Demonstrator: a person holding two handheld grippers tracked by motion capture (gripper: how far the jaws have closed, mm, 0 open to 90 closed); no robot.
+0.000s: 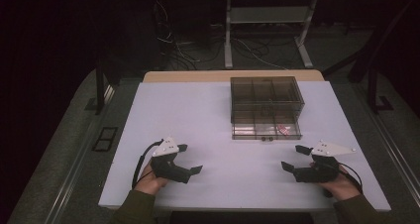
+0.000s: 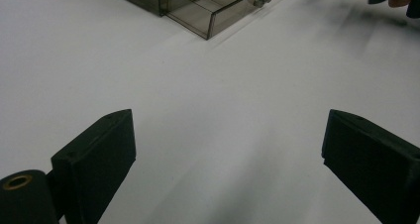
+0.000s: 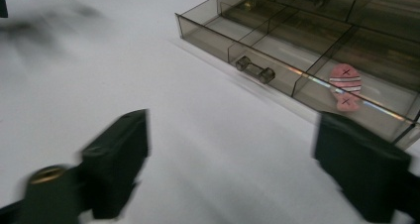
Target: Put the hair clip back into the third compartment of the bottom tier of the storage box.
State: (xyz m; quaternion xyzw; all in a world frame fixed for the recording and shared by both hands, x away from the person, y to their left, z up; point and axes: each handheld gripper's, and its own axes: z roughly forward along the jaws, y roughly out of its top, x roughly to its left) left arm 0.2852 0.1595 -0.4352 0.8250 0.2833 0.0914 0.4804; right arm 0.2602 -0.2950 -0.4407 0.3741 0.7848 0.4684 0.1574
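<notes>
Both grippers at rest low on the white table (image 1: 198, 115), jaws wide and empty.

Left gripper (image 1: 190, 159) seen at lower left of the high view, right gripper (image 1: 293, 157) at lower right, each spread wide over bare tabletop, gripping nothing. Smoky clear drawer box (image 1: 266, 106) placed right of centre, above the right gripper, bottom drawer (image 3: 297, 60) pulled out. Small pink striped piece (image 3: 345, 85) lying in that drawer's right compartment, at centre right of the right gripper view.

The left gripper (image 2: 228, 159), jaws wide apart, faces the smoky drawer box (image 2: 198, 6).
</notes>
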